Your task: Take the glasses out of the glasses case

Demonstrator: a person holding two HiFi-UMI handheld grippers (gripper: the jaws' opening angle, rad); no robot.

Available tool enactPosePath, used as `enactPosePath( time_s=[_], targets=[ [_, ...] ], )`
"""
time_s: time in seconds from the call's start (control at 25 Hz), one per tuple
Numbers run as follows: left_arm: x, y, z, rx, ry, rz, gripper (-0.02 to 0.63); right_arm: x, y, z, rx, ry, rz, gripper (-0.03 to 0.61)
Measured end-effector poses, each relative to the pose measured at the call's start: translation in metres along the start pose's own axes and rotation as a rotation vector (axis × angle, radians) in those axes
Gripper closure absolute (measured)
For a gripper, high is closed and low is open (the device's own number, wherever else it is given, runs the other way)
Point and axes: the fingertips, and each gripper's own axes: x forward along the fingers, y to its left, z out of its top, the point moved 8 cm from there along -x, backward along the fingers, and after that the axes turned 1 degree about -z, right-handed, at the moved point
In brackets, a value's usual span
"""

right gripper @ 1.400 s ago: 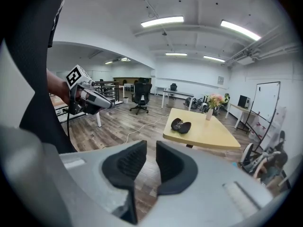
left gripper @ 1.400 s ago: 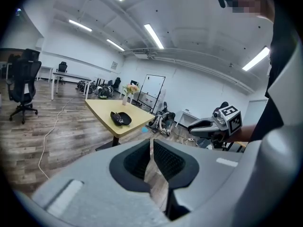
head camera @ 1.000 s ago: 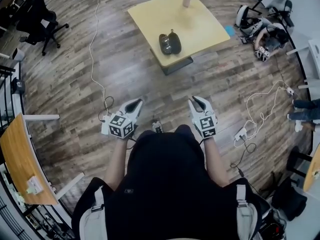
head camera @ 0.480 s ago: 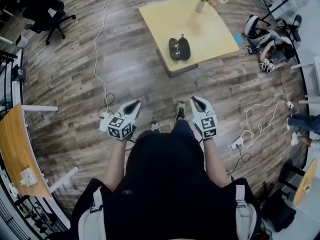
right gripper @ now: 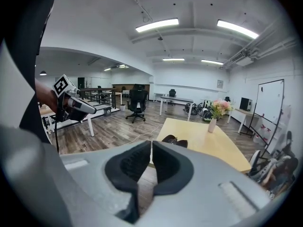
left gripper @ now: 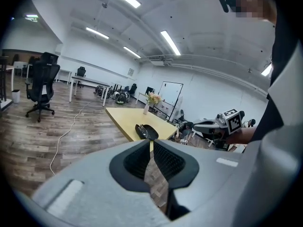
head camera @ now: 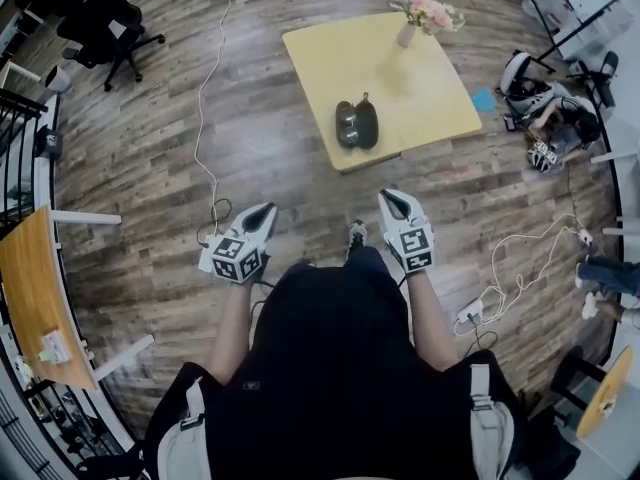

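The dark glasses case (head camera: 357,125) lies open near the front edge of a yellow table (head camera: 420,88), with something inside that is too small to make out. It also shows in the left gripper view as the case (left gripper: 146,131) and in the right gripper view as the case (right gripper: 174,141). My left gripper (head camera: 265,211) and right gripper (head camera: 390,198) are held out in front of my body, well short of the table, above the wooden floor. Both are shut and hold nothing. The left gripper (left gripper: 151,145) and right gripper (right gripper: 151,148) each point toward the case.
A vase of pink flowers (head camera: 422,16) stands at the table's far side. A white cable (head camera: 205,118) trails across the floor at left. An office chair (head camera: 115,18) stands at far left, a wooden desk (head camera: 30,288) at left, and headsets and gear (head camera: 545,98) lie at right.
I have stepped toward the table; it and the case have shifted in the head view and one foot shows ahead. Both grippers keep their pose in front of me.
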Motion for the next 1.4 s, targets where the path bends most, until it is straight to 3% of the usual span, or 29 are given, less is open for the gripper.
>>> enactPosePath(
  time_s=[0.64, 1.0, 1.4],
  targets=[
    [0.093, -0.059, 0.032, -0.027, 0.013, 0.147, 0.581, 0.036, -0.138, -0.025, 0.027, 0.008, 0.139, 0.574],
    [0.124, -0.084, 0.042, -0.024, 0.016, 0.216, 0.581, 0.059, -0.183, -0.031, 0.007, 0.005, 0.224, 0.574],
    [0.141, -0.088, 0.064, 0.004, 0.007, 0.205, 0.581, 0.066, -0.206, -0.029, 0.027, -0.007, 0.213, 0.574]
  ],
)
